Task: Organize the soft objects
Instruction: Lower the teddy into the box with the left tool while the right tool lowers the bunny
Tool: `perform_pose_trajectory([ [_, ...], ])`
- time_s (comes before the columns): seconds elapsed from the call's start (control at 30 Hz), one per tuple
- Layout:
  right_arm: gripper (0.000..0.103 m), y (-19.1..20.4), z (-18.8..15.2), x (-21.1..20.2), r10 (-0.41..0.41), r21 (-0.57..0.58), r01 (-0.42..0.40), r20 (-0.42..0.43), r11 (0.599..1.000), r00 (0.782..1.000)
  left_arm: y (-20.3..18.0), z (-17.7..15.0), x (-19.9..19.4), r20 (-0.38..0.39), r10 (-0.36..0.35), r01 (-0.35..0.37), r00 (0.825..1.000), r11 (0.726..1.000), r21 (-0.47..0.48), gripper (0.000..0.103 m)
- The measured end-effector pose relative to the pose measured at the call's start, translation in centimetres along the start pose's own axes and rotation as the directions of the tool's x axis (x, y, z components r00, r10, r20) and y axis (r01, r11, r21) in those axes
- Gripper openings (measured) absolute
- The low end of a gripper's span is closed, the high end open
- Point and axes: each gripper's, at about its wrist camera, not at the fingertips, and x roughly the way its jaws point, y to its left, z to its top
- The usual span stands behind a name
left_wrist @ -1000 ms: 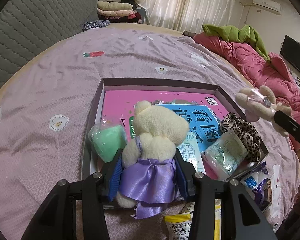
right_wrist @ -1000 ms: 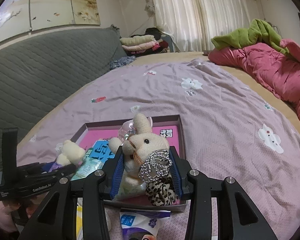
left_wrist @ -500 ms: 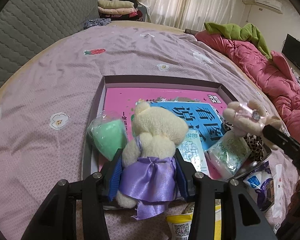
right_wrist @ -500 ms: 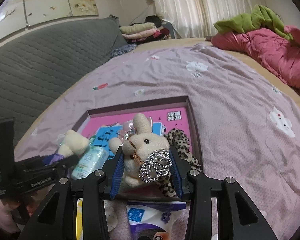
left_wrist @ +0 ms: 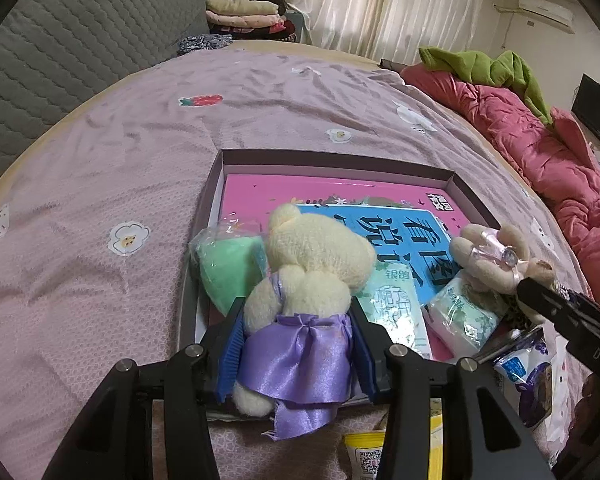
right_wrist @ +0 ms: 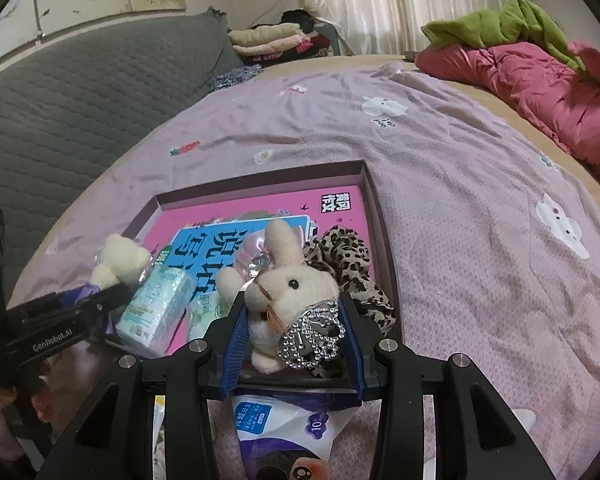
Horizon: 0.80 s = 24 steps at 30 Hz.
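My left gripper [left_wrist: 296,344] is shut on a cream plush bear [left_wrist: 316,264] in a purple satin dress, held over the near left edge of a shallow box [left_wrist: 332,162] on the bed. My right gripper [right_wrist: 294,344] is shut on a cream plush rabbit [right_wrist: 288,284] with a rhinestone charm and pink bow, low over the box's near right part. The rabbit [left_wrist: 488,258] and right gripper show at the right of the left wrist view; the bear [right_wrist: 120,258] and left gripper show at the left of the right wrist view.
Inside the box lie a pink and blue book [left_wrist: 396,224], a green sponge in plastic [left_wrist: 228,268], tissue packs [left_wrist: 460,320] and a leopard scrunchie [right_wrist: 344,256]. Snack and tissue packets [right_wrist: 284,436] lie in front of it. A pink quilt [left_wrist: 540,152] is piled at right.
My right gripper has come down and nearer to the box with the rabbit. The left gripper and the bear have kept still.
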Motion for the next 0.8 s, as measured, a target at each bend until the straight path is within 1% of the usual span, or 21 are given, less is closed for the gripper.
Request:
perform_pose_trajectory([
  [0.17,0.043,0.46,-0.21,0.18,-0.014,-0.028,0.014,-0.004,1.000,1.000,0.09,-0.06,-0.05,-0.003,0.002,-0.002,1.000,1.000,-0.005,0.048],
  [0.33,0.044,0.67,-0.29,0.47,-0.048,-0.055,0.048,-0.004,0.997,0.999,0.05,-0.09,-0.10,-0.006,0.003,-0.003,1.000,1.000,-0.006,0.048],
  [0.5,0.045,0.18,-0.37,0.61,-0.071,-0.038,0.071,-0.002,0.997,0.997,0.02,-0.07,-0.05,-0.007,0.002,-0.002,1.000,1.000,-0.005,0.048],
  [0.6,0.046,-0.09,-0.38,0.56,-0.069,-0.022,0.069,-0.002,0.997,0.998,0.00,-0.12,-0.06,-0.008,0.002,-0.002,1.000,1.000,-0.004,0.048],
  [0.8,0.053,-0.27,-0.11,0.31,-0.090,-0.018,0.090,0.006,0.996,0.996,-0.05,-0.14,-0.05,-0.009,0.003,-0.003,1.000,1.000,-0.003,0.048],
])
